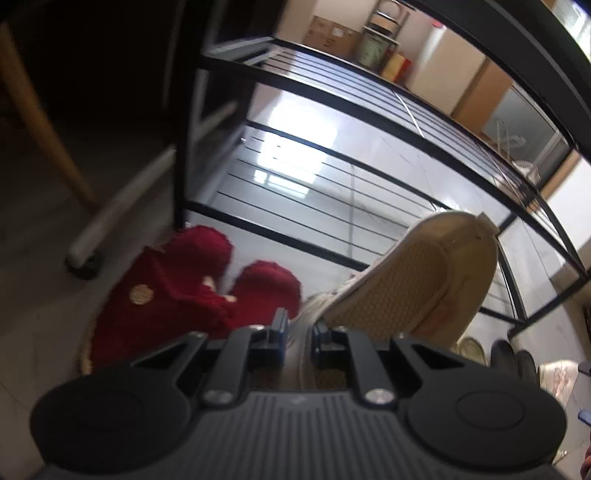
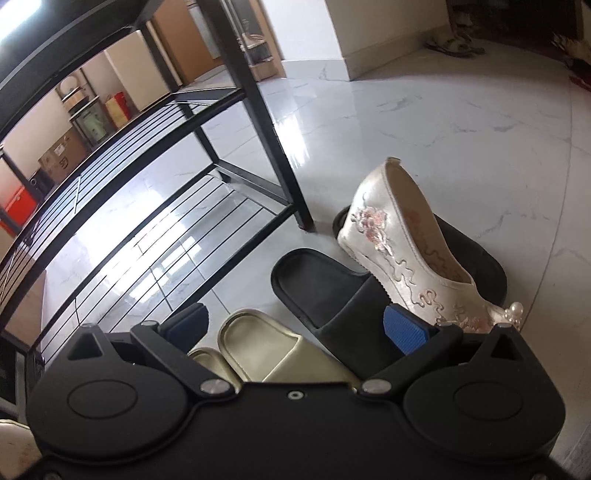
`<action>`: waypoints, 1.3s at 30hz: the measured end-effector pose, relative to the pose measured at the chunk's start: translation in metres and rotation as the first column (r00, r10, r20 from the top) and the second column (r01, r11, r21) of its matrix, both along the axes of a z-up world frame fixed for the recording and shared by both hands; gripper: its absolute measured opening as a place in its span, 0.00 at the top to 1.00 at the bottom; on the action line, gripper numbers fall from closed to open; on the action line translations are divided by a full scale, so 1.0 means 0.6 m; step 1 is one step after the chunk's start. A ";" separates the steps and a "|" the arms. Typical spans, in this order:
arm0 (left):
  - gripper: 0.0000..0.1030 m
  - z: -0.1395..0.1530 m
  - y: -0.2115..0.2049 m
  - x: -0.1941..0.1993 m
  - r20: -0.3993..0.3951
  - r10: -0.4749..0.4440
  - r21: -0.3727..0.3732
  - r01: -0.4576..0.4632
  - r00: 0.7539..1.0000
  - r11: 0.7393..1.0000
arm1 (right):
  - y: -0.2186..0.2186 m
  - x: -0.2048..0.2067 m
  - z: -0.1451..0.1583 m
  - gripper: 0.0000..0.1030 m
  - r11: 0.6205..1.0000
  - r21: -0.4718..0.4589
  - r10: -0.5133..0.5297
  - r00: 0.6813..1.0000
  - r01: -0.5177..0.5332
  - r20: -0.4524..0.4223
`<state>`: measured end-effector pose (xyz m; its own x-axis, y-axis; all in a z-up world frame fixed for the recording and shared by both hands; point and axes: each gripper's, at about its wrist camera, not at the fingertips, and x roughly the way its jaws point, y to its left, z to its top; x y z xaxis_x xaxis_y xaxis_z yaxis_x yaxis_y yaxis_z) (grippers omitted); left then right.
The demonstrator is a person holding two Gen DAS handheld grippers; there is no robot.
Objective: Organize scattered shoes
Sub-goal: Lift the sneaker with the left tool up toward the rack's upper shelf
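Note:
My left gripper (image 1: 297, 338) is shut on the side wall of a beige shoe (image 1: 417, 280), held off the floor and tipped so its patterned sole faces the camera. It hangs in front of the black wire shoe rack (image 1: 332, 177). A pair of red knitted slippers (image 1: 192, 288) lies on the floor at the rack's left foot. My right gripper (image 2: 295, 325) is open above a beige slide (image 2: 273, 350) and a black slide (image 2: 325, 291). An embroidered white shoe (image 2: 410, 251) leans on a second black slide (image 2: 469, 254).
The rack's black corner leg (image 2: 266, 122) stands just left of the embroidered shoe. A wooden leg (image 1: 40, 122) and a grey tube foot (image 1: 122, 218) stand left of the rack. Cardboard boxes (image 1: 332, 35) and cabinets line the far wall. Glossy white tiles (image 2: 461, 129) stretch off to the right.

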<state>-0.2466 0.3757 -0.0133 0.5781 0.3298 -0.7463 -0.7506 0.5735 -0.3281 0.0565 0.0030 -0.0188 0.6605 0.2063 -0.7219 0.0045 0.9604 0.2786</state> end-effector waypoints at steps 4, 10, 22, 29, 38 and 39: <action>0.89 0.014 0.000 -0.030 0.009 0.025 -0.009 -0.025 1.000 1.000 | 0.004 -0.005 0.003 0.00 1.000 0.006 0.020 1.000 -0.020 0.002; 0.88 0.032 -0.013 -0.039 0.035 0.034 -0.022 -0.033 0.999 0.999 | -0.012 -0.009 0.003 0.00 0.999 0.043 -0.007 1.000 0.008 -0.016; 0.88 0.033 -0.015 -0.009 0.065 0.070 -0.067 -0.065 0.995 0.996 | -0.022 -0.004 -0.006 0.00 0.994 0.107 0.001 0.999 0.004 -0.048; 0.88 0.072 0.000 0.014 0.165 0.111 -0.068 -0.101 0.980 0.993 | -0.022 -0.001 -0.008 0.00 0.990 0.138 0.014 0.998 -0.006 -0.059; 0.88 0.115 0.060 0.064 0.282 0.228 -0.078 -0.214 0.932 0.974 | -0.021 -0.003 -0.004 0.00 0.985 0.174 0.024 0.998 -0.014 -0.054; 0.88 0.121 0.067 0.074 0.292 0.240 -0.070 -0.230 0.926 0.971 | -0.025 -0.009 0.003 0.00 0.979 0.204 0.005 0.999 0.003 -0.043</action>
